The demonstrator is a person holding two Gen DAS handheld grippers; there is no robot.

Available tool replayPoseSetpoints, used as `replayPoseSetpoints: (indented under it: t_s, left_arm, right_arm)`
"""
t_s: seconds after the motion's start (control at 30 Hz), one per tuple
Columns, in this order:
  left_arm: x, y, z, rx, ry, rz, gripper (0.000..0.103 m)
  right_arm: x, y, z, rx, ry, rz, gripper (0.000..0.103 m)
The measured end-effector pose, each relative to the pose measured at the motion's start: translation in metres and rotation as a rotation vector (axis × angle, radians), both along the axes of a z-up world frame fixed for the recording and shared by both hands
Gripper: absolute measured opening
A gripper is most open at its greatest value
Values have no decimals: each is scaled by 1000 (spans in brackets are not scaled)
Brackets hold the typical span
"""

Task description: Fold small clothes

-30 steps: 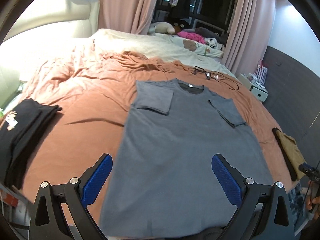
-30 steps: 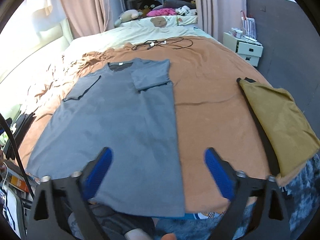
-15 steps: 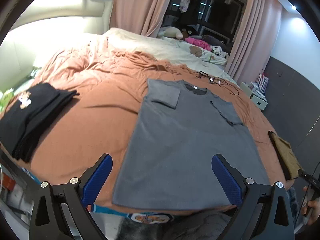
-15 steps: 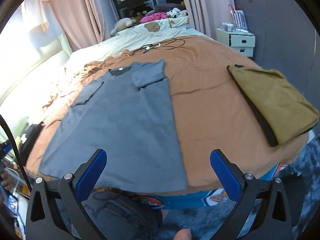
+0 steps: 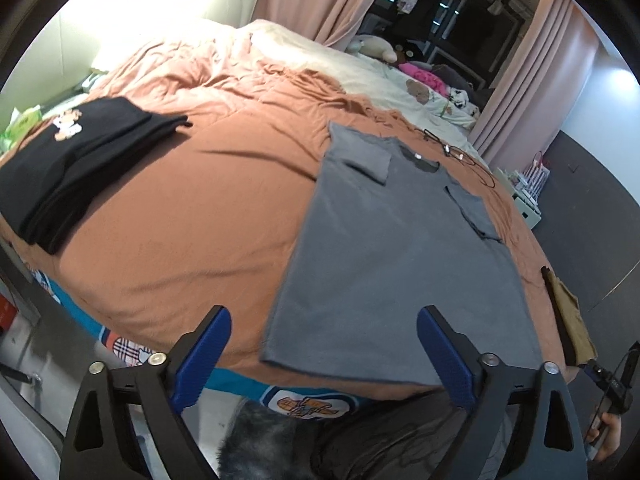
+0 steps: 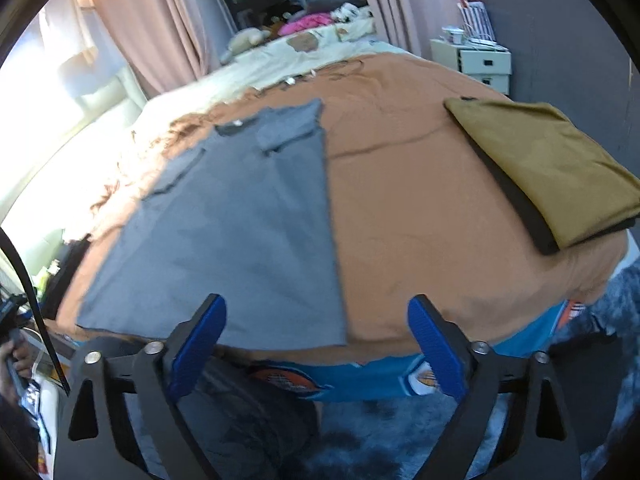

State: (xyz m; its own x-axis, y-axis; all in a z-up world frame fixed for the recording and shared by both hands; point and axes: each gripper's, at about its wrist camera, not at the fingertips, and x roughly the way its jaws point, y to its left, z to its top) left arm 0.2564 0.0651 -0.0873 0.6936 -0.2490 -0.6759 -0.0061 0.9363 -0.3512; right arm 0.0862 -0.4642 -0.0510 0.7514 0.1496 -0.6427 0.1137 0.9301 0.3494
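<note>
A grey T-shirt (image 5: 400, 248) lies flat on the orange bedspread (image 5: 192, 216), both sleeves folded inward over its chest and its hem at the near bed edge. The right wrist view shows the same grey T-shirt (image 6: 240, 216) left of centre. My left gripper (image 5: 324, 356) hangs open off the bed's near edge, short of the hem, nothing between its blue pads. My right gripper (image 6: 316, 344) is open too, held off the edge near the shirt's right hem corner, holding nothing.
A folded black garment (image 5: 76, 164) lies at the left of the bed. A folded mustard garment (image 6: 548, 164) lies at the right. Cables (image 5: 456, 152) rest beyond the collar. A white drawer unit (image 6: 476, 60) stands by the dark wall. A fluffy rug (image 6: 360, 440) covers the floor below.
Both grippers have pulled back and up from above the shirt's lower part to beyond the bed's near edge. The shirt has not moved.
</note>
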Motion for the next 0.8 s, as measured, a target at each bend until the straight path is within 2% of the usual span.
replayPoseSetpoints:
  t_s: [0.13,0.2,0.27,0.37,0.5,0.63,0.8]
  left_arm:
    - [6,9,-25,-3,50,13,79]
    - [10,15,-39,-22,87,31,69]
    - [16,21,-57,-50,134,44,65]
    - [20,24,-75,-63,158,32,62]
    - [27,30,-93,-150,202,37,45]
    - [30,32,-96,-226,199,36,45]
    - [31,30,-100,-273,216,39,44]
  right_arm:
    - [11,-9,-15,75,6,-7,87]
    - [16,-12,-22,100,15,-7,87]
    - [22,-13,-29,122,24,3,86]
    - [30,-19,-43,196,41,9,71]
    - [36,-34,-58,348,27,-21,63]
    - [38,-42,-72,418,15,-42,63]
    - [39,-46,-89,461,19,-92,63]
